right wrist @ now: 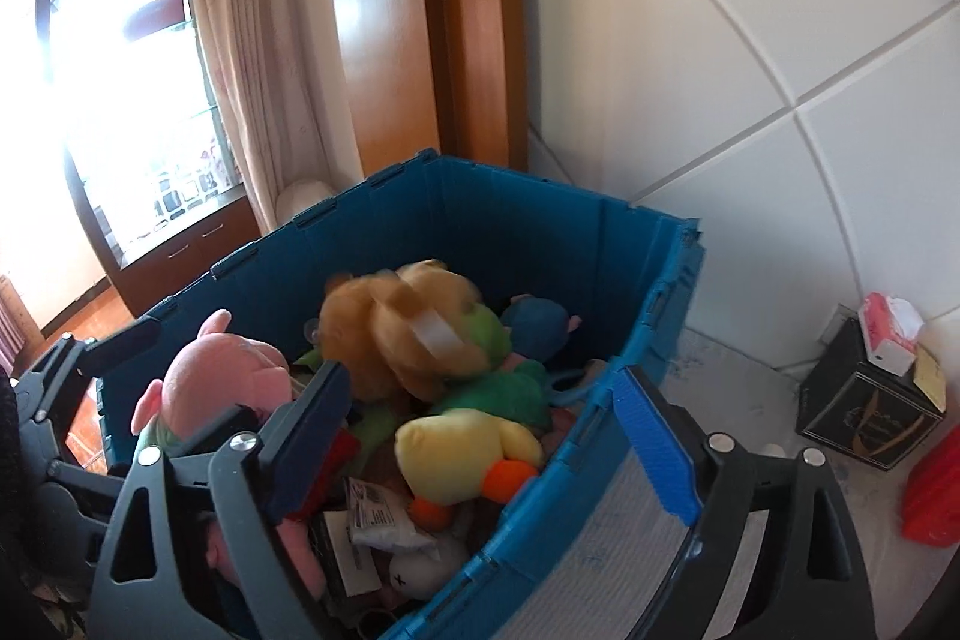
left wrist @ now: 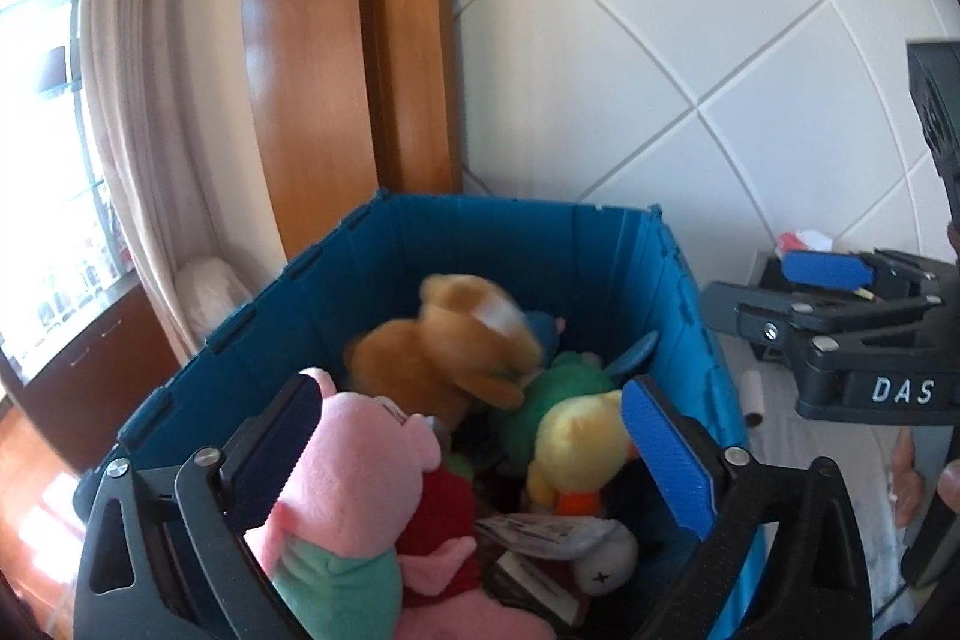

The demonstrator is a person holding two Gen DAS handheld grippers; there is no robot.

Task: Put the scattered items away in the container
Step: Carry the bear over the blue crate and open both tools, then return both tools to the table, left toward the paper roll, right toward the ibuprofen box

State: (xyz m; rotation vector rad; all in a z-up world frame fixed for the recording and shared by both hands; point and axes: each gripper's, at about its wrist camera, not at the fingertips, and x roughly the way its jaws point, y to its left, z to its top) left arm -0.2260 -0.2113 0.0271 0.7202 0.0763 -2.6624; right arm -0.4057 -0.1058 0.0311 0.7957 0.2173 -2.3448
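Two wide-open, empty tools

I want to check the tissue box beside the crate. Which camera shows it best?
The right wrist view: the black tissue box stands in full view by the tiled wall, pink tissue pack on top. In the left wrist view the right gripper hides most of it.

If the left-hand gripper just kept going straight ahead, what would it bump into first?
Probably the pink pig plush lying between the open left gripper's fingers, atop the toys in the blue bin. Depth is hard to judge.
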